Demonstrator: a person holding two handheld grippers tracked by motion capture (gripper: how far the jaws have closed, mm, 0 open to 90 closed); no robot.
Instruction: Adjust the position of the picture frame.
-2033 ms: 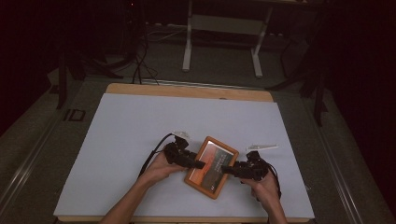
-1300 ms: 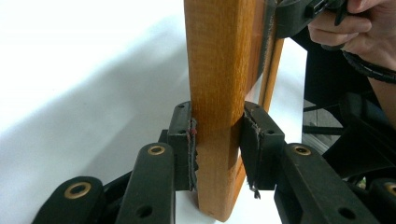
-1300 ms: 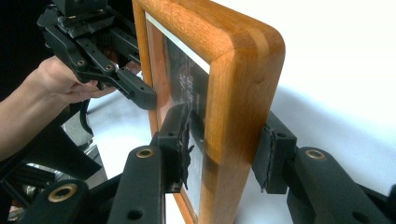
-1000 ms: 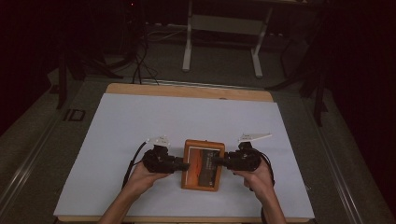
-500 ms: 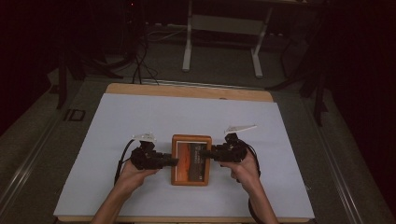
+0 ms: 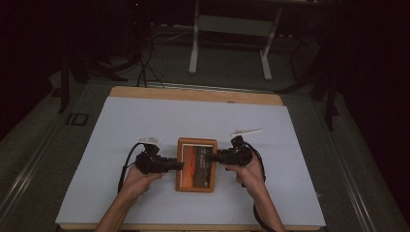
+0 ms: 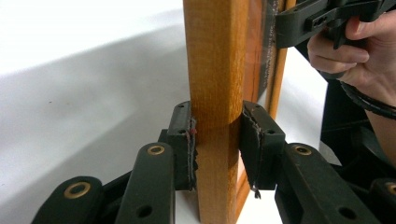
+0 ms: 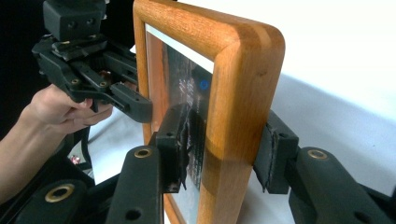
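Clamping the near rail of the wooden picture frame (image 7: 215,93), the left gripper (image 7: 217,144) has both pads pressed flat on the wood, the rail running straight away from its fingertips. Across the picture, the right gripper (image 8: 222,154) grips the opposite rail the same way, pads tight on front and back. Seen from above, the frame (image 6: 196,164) sits between the two grippers, its long axis running away from the person, over the white table (image 6: 121,125). Neither hand is nearer.

Black tool (image 6: 180,165), brass rivets, trailing cable
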